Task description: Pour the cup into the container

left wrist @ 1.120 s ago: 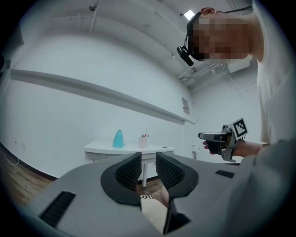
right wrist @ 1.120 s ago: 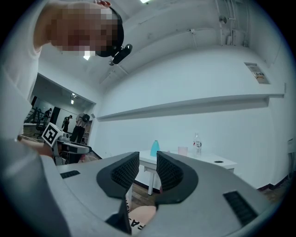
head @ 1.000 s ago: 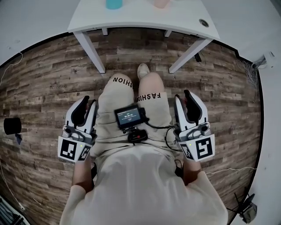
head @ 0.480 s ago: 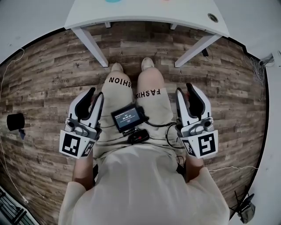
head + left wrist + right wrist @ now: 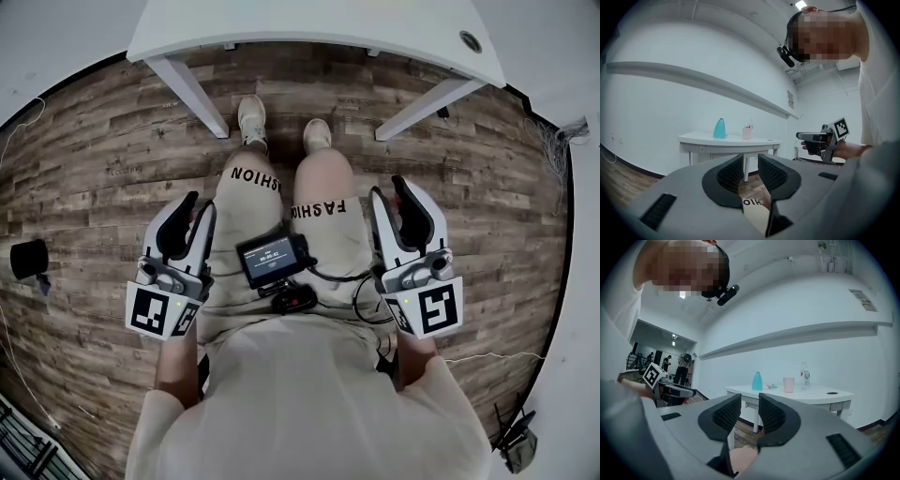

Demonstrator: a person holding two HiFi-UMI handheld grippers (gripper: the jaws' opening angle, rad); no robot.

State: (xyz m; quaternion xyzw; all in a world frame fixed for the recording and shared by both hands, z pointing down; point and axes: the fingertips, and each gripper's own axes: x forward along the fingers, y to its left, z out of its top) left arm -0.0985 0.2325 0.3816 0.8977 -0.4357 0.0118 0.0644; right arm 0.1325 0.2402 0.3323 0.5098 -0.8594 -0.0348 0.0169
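Observation:
A white table [image 5: 309, 21] stands ahead of me, and its top shows nothing of the cup in the head view. The pink cup [image 5: 789, 385] and a teal bottle-shaped container [image 5: 757, 381] stand on it, far off; both also show in the left gripper view, the cup [image 5: 747, 132] right of the container [image 5: 720, 128]. My left gripper [image 5: 187, 204] hangs beside the left thigh, jaws together and empty [image 5: 750, 158]. My right gripper [image 5: 389, 190] is beside the right thigh, likewise shut on nothing [image 5: 749, 398].
A clear water bottle [image 5: 804, 376] stands right of the cup. A small screen device [image 5: 272, 258] hangs at the person's waist. A black object [image 5: 28, 260] sits on the wooden floor at left, cables lie at right. People stand in a far room [image 5: 685, 366].
The table has slid toward the top edge of the head view, and the teal container and cup have left it. Both grippers stay at the thighs.

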